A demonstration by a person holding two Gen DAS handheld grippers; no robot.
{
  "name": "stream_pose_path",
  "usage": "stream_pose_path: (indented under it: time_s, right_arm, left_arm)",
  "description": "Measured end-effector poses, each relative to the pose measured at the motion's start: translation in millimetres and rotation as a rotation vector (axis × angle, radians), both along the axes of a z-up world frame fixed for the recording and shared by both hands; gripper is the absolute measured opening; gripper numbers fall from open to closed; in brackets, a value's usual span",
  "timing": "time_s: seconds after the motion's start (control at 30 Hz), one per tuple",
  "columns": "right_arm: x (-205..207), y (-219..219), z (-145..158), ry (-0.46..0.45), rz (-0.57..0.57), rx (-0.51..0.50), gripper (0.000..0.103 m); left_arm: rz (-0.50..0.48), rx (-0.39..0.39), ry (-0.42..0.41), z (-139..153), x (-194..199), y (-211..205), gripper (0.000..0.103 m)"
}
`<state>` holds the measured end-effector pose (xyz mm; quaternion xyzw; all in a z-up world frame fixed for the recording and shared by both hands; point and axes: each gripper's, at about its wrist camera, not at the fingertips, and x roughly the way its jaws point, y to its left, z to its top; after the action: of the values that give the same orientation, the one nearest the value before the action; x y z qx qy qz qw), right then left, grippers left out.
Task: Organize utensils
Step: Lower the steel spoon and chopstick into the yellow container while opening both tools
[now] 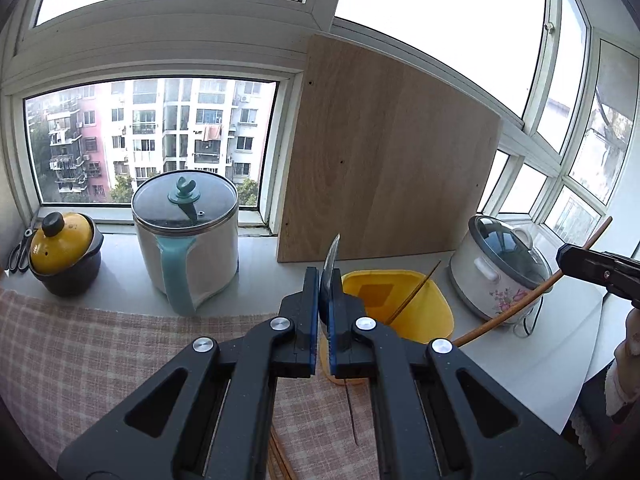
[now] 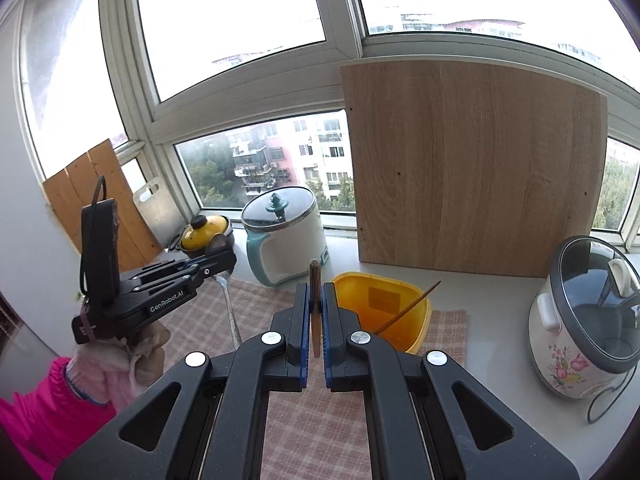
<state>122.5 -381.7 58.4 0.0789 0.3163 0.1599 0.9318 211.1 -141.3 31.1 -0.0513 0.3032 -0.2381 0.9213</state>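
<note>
Both claws are clamped tight on utensils. Our left claw (image 1: 325, 280) grips a spoon (image 2: 229, 304) (seen edge-on in its own view, so only a thin metal sliver rises above the pads); from the right wrist view we see the spoon's handle hanging down from that claw over the checked cloth (image 2: 320, 432). Our right claw (image 2: 316, 296) pinches a chopstick (image 2: 315, 312) between its blue pads, the blunt end standing just above the fingertips. In the left wrist view the same stick runs slantwise past that claw toward the bin.

Behind both claws, at the cloth's far edge, stands a yellow bin (image 1: 424, 312) with one chopstick (image 1: 414, 294) leaning inside it, tip poking over the rim. More chopsticks (image 1: 280, 460) lie on the cloth near its front edge, partly hidden under our left claw.

Along the counter's back edge a wood board (image 1: 384, 160) leans on the window frame. Left of it sits a white pot (image 1: 188, 248) with a teal handle and glass lid, and further left a dark pot with a yellow lid (image 1: 62, 252), scissors (image 1: 20, 248) beside it at the left end. Toward the right end sits a flowered rice cooker (image 2: 580, 332), its cord trailing on the counter (image 2: 492, 360)

A pink sleeve (image 2: 44, 408) and gloved hand (image 2: 116, 364) hold the left claw
</note>
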Motion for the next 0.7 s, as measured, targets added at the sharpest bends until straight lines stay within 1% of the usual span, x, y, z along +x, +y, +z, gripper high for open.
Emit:
stream_pose_path:
  time_s: [0.2, 0.37, 0.47, 0.7]
  right_arm:
    - [2, -17, 13, -0.043, -0.055, -0.008, 0.004]
    - [12, -27, 12, -0.046, -0.092, -0.023, 0.004]
    - [17, -32, 6, -0.037, -0.108, -0.038, 0.004]
    - [32, -42, -12, 0.006, -0.132, -0.034, 0.004]
  left_arm:
    - [0.006, -0.015, -0.033, 17, 14, -20, 0.001]
    - [0.020, -0.008, -0.051, 22, 31, -39, 0.001]
    - [0.032, -0.008, -0.048, 19, 43, -49, 0.001]
    - [0.056, -0.003, -0.037, 6, 60, -66, 0.001]
